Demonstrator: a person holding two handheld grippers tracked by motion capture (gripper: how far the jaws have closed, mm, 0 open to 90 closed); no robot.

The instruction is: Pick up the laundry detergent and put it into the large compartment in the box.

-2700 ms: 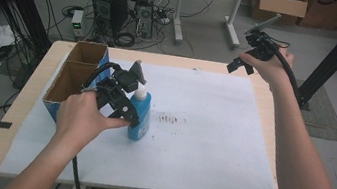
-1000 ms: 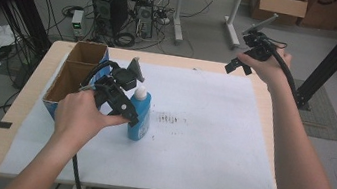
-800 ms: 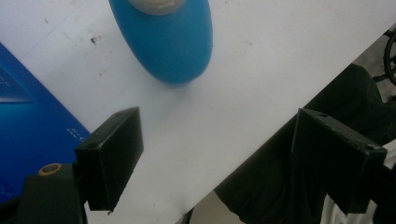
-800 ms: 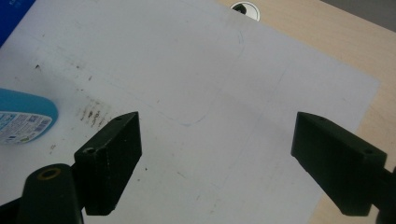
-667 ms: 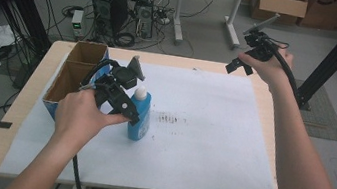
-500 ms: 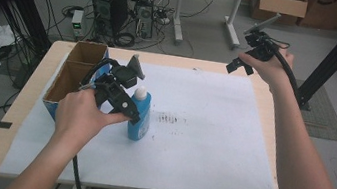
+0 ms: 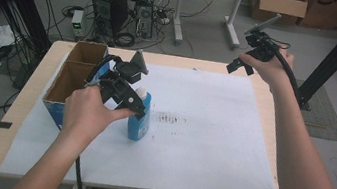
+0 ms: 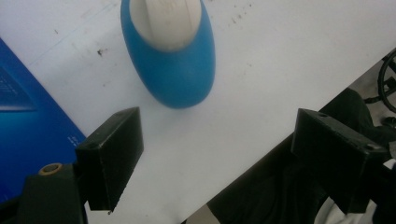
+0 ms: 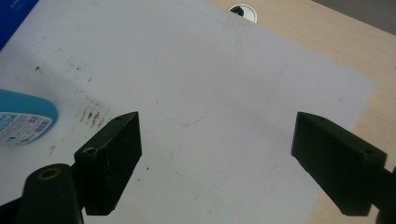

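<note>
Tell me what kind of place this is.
Probably a lab or workshop: a computer tower with tangled cables on the floor, cardboard boxes by another desk, and a paper-covered wooden table as the workbench.

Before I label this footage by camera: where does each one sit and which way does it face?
High view: above the table's near side, facing forward and down; both forearms, left gripper, right gripper.
Left gripper view: on the left gripper, facing down on the blue bottle; open jaws.
Right gripper view: on the right gripper, over the white sheet; open jaws.
All share bottle and sheet.
</note>
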